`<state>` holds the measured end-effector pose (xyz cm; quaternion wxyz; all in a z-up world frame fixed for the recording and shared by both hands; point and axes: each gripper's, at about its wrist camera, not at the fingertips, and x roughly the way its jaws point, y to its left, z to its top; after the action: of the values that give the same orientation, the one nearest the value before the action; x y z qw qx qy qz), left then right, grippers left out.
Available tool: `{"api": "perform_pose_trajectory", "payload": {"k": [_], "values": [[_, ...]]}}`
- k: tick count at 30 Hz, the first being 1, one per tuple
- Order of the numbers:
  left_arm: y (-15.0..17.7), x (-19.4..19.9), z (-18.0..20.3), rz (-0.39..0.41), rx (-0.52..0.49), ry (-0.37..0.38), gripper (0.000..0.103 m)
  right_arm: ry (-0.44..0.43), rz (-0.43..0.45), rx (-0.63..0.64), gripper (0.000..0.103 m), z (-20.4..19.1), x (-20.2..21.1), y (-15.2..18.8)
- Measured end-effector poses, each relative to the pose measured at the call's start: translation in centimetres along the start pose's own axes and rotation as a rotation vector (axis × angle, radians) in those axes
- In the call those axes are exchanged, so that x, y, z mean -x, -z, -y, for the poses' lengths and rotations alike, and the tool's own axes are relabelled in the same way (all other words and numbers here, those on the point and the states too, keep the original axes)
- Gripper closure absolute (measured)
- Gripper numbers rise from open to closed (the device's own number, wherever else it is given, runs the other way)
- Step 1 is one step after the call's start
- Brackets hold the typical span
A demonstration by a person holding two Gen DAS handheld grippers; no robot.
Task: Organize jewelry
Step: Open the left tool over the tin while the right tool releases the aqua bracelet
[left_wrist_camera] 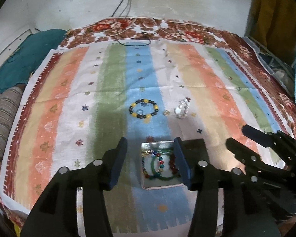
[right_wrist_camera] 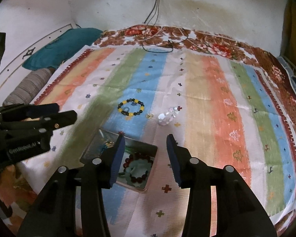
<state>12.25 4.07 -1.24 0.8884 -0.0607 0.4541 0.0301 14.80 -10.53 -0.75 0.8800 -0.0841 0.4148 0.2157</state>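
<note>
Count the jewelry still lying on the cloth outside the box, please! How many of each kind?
Bead bracelets: 2, black-and-yellow bracelet and clear bracelet
Rings: 2, blue ring and gold ring
Total: 4

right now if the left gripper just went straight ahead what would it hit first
Probably the black-and-yellow bead bracelet lying on the striped cloth. The open left gripper hangs above the metal tin and points past it, though depth is unclear.
</note>
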Motion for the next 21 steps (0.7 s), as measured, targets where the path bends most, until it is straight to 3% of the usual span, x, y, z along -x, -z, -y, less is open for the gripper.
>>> {"api": "perform_pose_trajectory", "payload": {"k": [11,16,21], "values": [[-1.8,-1.9,-1.1,-0.016,0.039,-0.038,0.019,0.017,-0.017,-0.022,0.037,1.1,-1.3,-1.2],[-2.5,-2.6,-1.2,-0.008,0.025,-0.057,0.012,0.020,-0.026,-0.045,0.025,1.8,-2.0,-1.8],[-3.1,-3.7,-2.0,-0.024,0.030,-0.076,0.009,0.036,-0.037,-0.052,0.023,2.1,-3.1,-2.5]]}}
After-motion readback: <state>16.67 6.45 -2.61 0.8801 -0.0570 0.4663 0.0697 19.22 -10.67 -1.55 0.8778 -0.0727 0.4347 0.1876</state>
